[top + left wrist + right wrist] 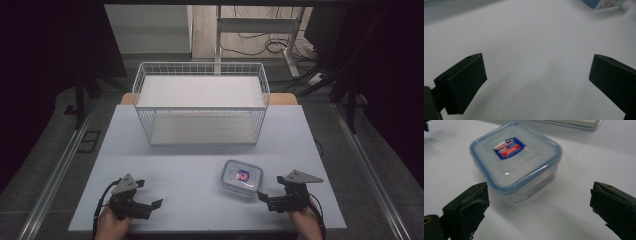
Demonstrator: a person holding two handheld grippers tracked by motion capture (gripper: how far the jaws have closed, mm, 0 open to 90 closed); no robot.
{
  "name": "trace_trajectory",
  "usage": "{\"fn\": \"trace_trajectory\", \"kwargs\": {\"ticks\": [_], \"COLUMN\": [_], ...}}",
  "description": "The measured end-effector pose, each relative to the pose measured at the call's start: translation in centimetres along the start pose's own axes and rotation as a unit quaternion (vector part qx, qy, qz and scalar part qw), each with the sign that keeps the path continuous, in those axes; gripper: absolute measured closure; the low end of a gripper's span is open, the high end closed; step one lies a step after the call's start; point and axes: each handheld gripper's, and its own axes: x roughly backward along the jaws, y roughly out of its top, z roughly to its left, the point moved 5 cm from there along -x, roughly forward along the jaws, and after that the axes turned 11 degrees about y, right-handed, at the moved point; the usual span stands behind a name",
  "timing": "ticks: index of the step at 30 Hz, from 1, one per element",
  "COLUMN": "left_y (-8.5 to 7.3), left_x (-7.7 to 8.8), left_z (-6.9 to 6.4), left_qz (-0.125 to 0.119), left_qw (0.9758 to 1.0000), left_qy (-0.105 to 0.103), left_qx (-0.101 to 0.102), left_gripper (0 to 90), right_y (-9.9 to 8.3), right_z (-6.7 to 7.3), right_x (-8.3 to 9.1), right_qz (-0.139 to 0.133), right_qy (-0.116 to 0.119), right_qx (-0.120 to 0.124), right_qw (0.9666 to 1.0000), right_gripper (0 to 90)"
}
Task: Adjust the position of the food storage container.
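A small clear plastic food box (242, 177) with a blue-rimmed lid and a red and blue label sits on the white table, right of centre near the front. In the right gripper view the box (516, 160) lies just ahead of my jaws, a little left of the gap. My right gripper (271, 190) stands open beside the box's right front corner, apart from it. My left gripper (150, 195) rests open at the front left, with bare table between its jaws (537, 75). A corner of the box (599, 3) shows far off in the left gripper view.
A white wire basket (200, 102) with a flat white bottom stands at the back middle of the table (190, 170). Dark floor, metal rails and cables surround the table. A person's hands hold both grippers at the front edge.
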Motion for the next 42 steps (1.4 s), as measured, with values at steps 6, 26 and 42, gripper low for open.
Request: {"fn": "trace_trajectory", "kwargs": {"ticks": [6, 26, 42], "left_y": [0.3, -0.1, -0.3], "left_x": [0.5, 0.3, 0.1], "left_z": [0.3, 0.5, 0.5], "left_qz": [-0.029, -0.010, -0.003], "left_qw": [0.9996, 0.9999, 0.9999], "left_qy": [-0.001, 0.000, -0.004], "left_qx": [0.006, 0.005, 0.009], "left_gripper": [0.7, 1.4, 1.5], "right_y": [0.9, 1.4, 2.3], "right_z": [0.3, -0.3, -1.6], "right_x": [0.3, 0.5, 0.6], "right_qz": [-0.033, -0.012, 0.030], "right_qy": [0.000, -0.018, -0.042], "right_qx": [0.015, -0.013, 0.003], "right_qw": [0.9993, 0.9997, 0.9986], "right_gripper": [1.4, 3.8, 88.7]}}
